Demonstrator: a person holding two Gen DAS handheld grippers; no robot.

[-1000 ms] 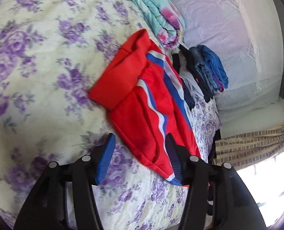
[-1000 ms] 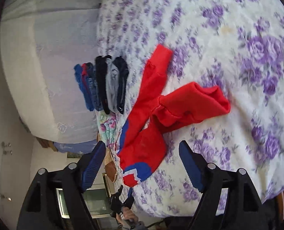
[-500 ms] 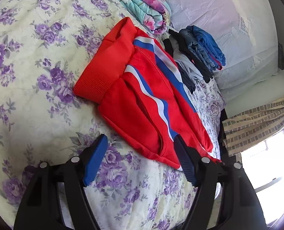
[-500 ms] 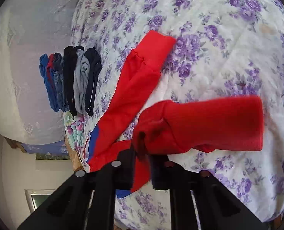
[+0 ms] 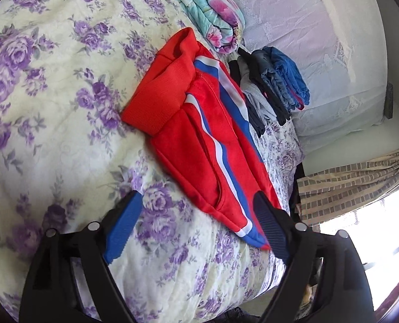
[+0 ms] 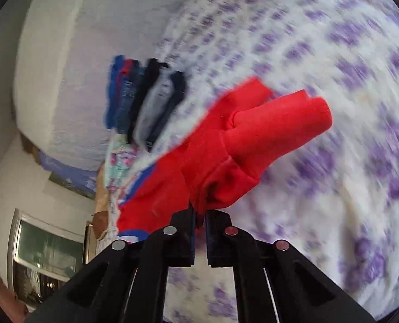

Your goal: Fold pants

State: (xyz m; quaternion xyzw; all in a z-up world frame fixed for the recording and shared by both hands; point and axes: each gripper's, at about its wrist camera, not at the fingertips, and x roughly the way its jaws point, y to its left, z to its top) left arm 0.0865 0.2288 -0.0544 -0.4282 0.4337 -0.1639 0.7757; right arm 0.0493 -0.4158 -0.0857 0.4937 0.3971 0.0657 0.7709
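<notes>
Red pants (image 5: 199, 134) with blue and white side stripes lie partly folded on the floral bed cover (image 5: 51, 107). My left gripper (image 5: 196, 226) is open and empty, just short of the near edge of the pants. In the right wrist view my right gripper (image 6: 199, 215) is shut on a bunched fold of the red pants (image 6: 226, 156) and holds it up off the bed; the legs hang away from the jaws. This view is blurred by motion.
A row of folded dark, grey and blue clothes (image 5: 269, 91) lies beyond the pants, also in the right wrist view (image 6: 145, 99). A folded teal floral blanket (image 5: 207, 13) and a white pillow (image 5: 320, 40) lie behind. A curtain (image 5: 347, 185) hangs past the bed edge.
My right gripper closed on the red pants and lifted them off the bed. My left gripper stayed open and shifted slightly in front of the pants.
</notes>
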